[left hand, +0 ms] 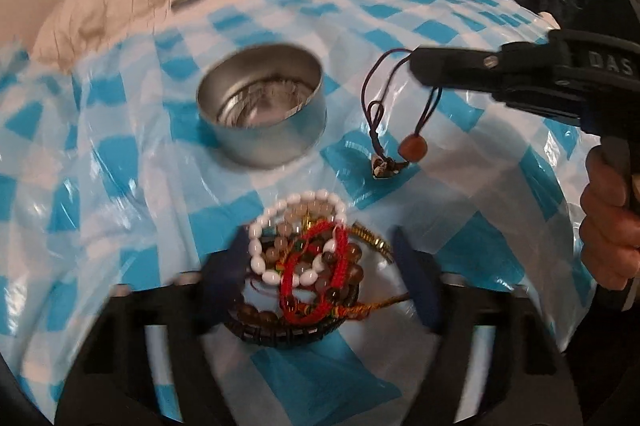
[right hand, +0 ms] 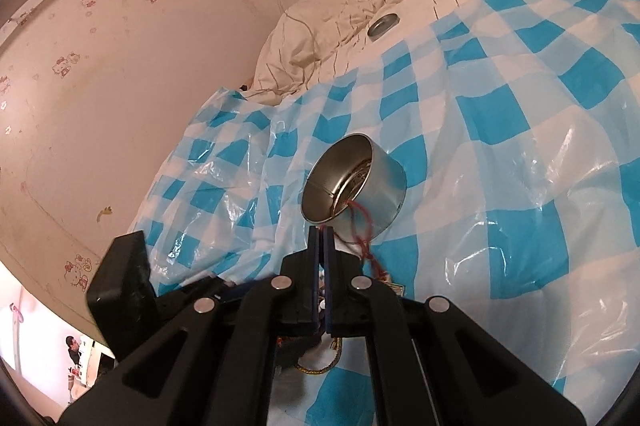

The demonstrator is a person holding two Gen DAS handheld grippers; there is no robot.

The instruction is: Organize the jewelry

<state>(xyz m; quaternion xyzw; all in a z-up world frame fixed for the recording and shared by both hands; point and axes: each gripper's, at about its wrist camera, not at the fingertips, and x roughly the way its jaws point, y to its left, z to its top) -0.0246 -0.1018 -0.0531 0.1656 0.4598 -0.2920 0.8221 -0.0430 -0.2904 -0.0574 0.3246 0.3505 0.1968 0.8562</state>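
On the checked plastic sheet an open metal tin stands upright. Just right of it, the right tongs pinch a dark cord bracelet that hangs lengthwise down, its end touching the sheet. Nearer, the left tongs stand half-open around a heap of bead bracelets.
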